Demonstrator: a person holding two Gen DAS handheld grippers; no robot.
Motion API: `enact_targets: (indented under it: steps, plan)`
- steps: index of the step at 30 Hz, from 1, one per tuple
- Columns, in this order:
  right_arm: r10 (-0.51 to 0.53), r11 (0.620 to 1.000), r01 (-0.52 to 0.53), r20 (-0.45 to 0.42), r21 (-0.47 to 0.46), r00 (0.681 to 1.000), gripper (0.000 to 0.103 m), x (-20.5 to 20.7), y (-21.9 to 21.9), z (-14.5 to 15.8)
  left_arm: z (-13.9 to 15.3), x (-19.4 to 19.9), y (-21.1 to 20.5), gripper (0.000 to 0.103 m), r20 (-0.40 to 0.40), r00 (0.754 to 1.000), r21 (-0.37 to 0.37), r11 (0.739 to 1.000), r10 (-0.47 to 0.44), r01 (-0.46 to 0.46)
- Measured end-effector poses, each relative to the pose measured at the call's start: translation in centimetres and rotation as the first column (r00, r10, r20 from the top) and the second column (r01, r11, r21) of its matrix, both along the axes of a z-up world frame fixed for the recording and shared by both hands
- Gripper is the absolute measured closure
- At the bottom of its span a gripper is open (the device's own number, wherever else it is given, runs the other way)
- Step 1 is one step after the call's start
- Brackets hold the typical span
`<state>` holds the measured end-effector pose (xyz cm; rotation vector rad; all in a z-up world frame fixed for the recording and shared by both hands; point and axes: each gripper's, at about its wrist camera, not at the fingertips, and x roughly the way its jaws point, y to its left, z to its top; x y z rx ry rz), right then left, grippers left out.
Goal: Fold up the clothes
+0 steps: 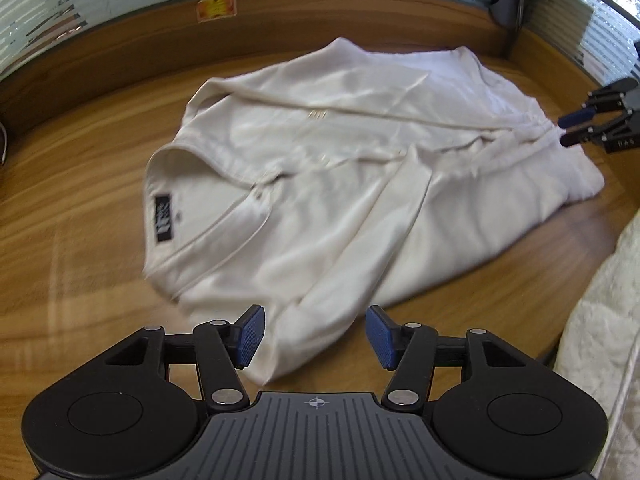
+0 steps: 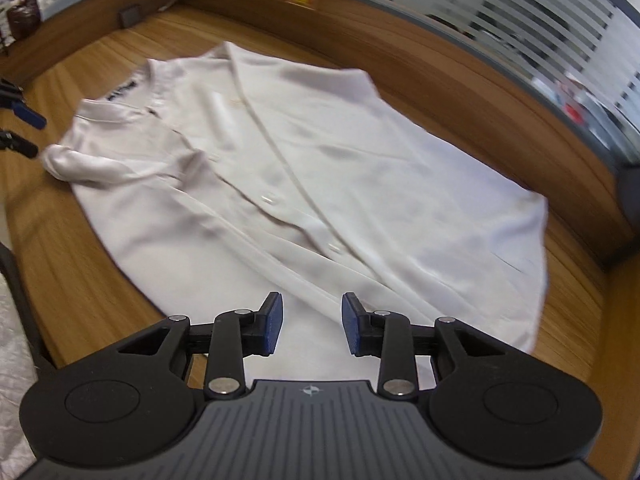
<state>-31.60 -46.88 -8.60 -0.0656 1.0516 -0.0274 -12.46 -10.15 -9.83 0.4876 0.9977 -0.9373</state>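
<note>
A white button-front shirt (image 1: 320, 184) lies spread on a wooden tabletop (image 1: 80, 208), partly folded: one side is turned in over the front, and a long folded edge runs slantwise across the chest. Its collar faces the left side of the left wrist view, with a black neck label (image 1: 163, 220) showing inside it. In the right wrist view the same shirt (image 2: 312, 184) stretches away from the camera, the collar at the far left, the button placket running down the middle, and a bunched sleeve (image 2: 80, 164) lying at the near-left shoulder.

The left gripper (image 1: 316, 334) hangs above the near edge of the cloth beside the collar end. Its blue pads (image 1: 251, 336) stand well apart with only loose fabric seen below the gap — nothing is clamped. The right gripper (image 2: 312, 325) hangs above the hem end of the shirt, its blue pads (image 2: 273, 326) parted by a narrower gap, again gripping nothing; the white cloth lies beneath them. Each gripper shows small at the edge of the other's view, just beside the shirt.

A wooden rim borders the table at the back, with a frosted striped glass partition (image 2: 540, 40) above it. A pale quilted fabric (image 1: 600, 320) shows at the right edge of the left wrist view.
</note>
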Motion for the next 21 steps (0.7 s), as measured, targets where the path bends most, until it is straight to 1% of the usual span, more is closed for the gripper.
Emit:
enact_targets:
  steps: [2, 5, 7, 9, 10, 11, 13, 15, 17, 20, 21]
  plan:
    - [0.015, 1.000, -0.015, -0.001, 0.018, 1.000, 0.066, 1.3, 1.5, -0.2, -0.7, 0.3, 1.0, 0.045, -0.012, 1.000, 0.007, 1.000, 0.003, -0.003]
    - [0.043, 0.998, -0.043, 0.001, 0.044, 0.999, 0.066, 3.6, 3.5, -0.8, -1.9, 0.9, 1.7, 0.048, -0.044, 0.999, -0.005, 1.000, 0.000, 0.000]
    - [0.066, 0.996, -0.066, 0.004, 0.056, 0.998, 0.066, 5.3, 4.8, -1.2, -2.8, 1.4, 1.7, 0.065, -0.062, 0.998, -0.004, 1.000, -0.015, 0.015]
    - [0.085, 0.994, -0.085, 0.006, 0.074, 0.996, 0.066, 7.0, 6.0, -1.6, -3.6, 1.6, 1.5, 0.069, -0.078, 0.996, -0.010, 0.999, -0.038, 0.037]
    - [0.094, 0.992, -0.094, 0.002, 0.086, 0.996, 0.066, 7.9, 6.6, -1.9, -3.8, 1.7, 1.5, 0.074, -0.081, 0.996, -0.019, 0.999, -0.045, 0.044]
    - [0.105, 0.990, -0.104, -0.003, 0.094, 0.994, 0.066, 8.8, 7.2, -2.3, -4.0, 1.7, 1.5, 0.077, -0.083, 0.995, -0.029, 0.998, -0.053, 0.051]
    - [0.136, 0.986, -0.134, -0.013, 0.099, 0.991, 0.066, 10.2, 8.5, -2.9, -4.2, 1.8, 1.4, 0.090, -0.084, 0.994, -0.051, 0.997, -0.068, 0.064]
    - [0.157, 0.984, -0.154, -0.026, 0.090, 0.987, 0.066, 11.4, 9.5, -3.7, -3.9, 2.0, 1.6, 0.096, -0.080, 0.993, -0.071, 0.994, -0.087, 0.081]
    - [0.172, 0.983, -0.169, -0.042, 0.074, 0.984, 0.066, 12.3, 10.3, -4.6, -3.3, 2.2, 1.9, 0.097, -0.071, 0.992, -0.101, 0.990, -0.102, 0.095]
    - [0.193, 0.981, -0.191, -0.076, 0.035, 0.978, 0.066, 13.6, 11.1, -6.0, -2.1, 3.3, 2.3, 0.097, -0.065, 0.993, -0.137, 0.987, -0.097, 0.088]
    - [0.197, 0.980, -0.195, -0.089, 0.035, 0.976, 0.066, 13.9, 11.2, -6.5, -1.8, 3.9, 2.3, 0.097, -0.070, 0.993, -0.147, 0.986, -0.096, 0.085]
